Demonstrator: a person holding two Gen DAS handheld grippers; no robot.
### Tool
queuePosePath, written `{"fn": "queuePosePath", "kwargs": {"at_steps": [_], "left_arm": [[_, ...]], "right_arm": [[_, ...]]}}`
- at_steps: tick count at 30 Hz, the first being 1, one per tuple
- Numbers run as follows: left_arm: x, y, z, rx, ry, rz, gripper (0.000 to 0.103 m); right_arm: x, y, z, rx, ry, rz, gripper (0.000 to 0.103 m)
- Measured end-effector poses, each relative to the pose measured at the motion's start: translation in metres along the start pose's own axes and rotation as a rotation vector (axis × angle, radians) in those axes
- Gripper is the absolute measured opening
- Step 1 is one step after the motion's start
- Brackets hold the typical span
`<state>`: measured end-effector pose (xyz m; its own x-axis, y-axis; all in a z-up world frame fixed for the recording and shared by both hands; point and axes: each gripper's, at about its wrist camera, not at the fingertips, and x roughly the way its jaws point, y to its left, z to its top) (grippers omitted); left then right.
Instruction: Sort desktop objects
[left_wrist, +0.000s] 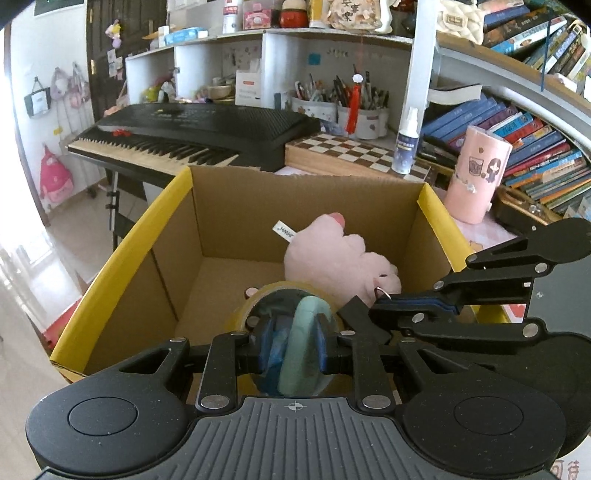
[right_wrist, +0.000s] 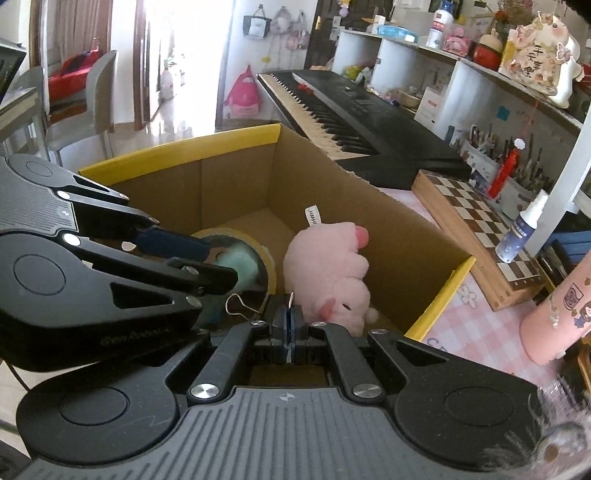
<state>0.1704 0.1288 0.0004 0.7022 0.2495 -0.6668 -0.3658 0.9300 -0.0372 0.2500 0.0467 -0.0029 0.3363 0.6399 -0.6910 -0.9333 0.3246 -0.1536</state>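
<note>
Tape roll (left_wrist: 291, 325) clamped in left hand-held gripper (left_wrist: 293, 347); right hand-held gripper (right_wrist: 290, 332) pinches plush's keyring (right_wrist: 291, 298).

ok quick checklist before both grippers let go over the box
1. Left gripper shut on tape roll: ok.
2. Right gripper shut on key ring of pink plush toy: ok.
3. Both loads above the open cardboard box, inside its walls: ok.
4. Plush toy resting on the box floor: cannot tell.
5. Box floor bare beneath the tape roll: ok.
6. The two grippers close together, touching or not: cannot tell.
</note>
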Motion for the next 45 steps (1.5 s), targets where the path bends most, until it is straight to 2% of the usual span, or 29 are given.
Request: {"fn": "queuePosePath", "kwargs": {"at_steps": [10, 13, 18, 20, 24, 26, 29, 34, 43, 45], "left_arm": [[-0.01, 0.001, -0.001, -0.008, -0.025, 0.003, 0.027], [-0.016, 0.002, -0.003, -0.011, -0.043, 0.017, 0.034], [-0.031, 0.008, -0.006, -0.043, -0.083, 0.02, 0.053], [-0.036, 0.011, -0.008, -0.052, -0.093, 0.01, 0.057], [-0.047, 0.01, -0.012, -0.052, -0.117, 0.002, 0.065], [-0.053, 0.009, -0.014, -0.047, -0.134, -0.005, 0.067], [-0.064, 0.007, -0.017, -0.041, -0.169, -0.01, 0.075], [-0.083, 0.004, -0.021, -0.023, -0.232, -0.021, 0.079], [-0.104, 0.006, -0.039, -0.009, -0.281, -0.058, 0.09], [-0.108, 0.008, -0.046, -0.008, -0.28, -0.065, 0.091]], "right_arm": [[-0.004, 0.001, -0.001, 0.018, -0.018, -0.005, 0.004], [-0.01, 0.001, -0.003, 0.043, -0.032, -0.022, 0.009], [-0.025, -0.002, -0.008, 0.122, -0.073, -0.055, 0.023], [-0.032, -0.002, -0.01, 0.146, -0.092, -0.074, 0.027], [-0.045, 0.0, -0.014, 0.195, -0.123, -0.101, 0.029], [-0.054, 0.001, -0.016, 0.214, -0.141, -0.124, 0.029], [-0.066, 0.002, -0.019, 0.261, -0.167, -0.156, 0.033], [-0.089, 0.005, -0.028, 0.345, -0.205, -0.224, 0.035], [-0.127, 0.029, -0.059, 0.455, -0.243, -0.391, 0.047], [-0.133, 0.038, -0.067, 0.48, -0.242, -0.427, 0.054]]}}
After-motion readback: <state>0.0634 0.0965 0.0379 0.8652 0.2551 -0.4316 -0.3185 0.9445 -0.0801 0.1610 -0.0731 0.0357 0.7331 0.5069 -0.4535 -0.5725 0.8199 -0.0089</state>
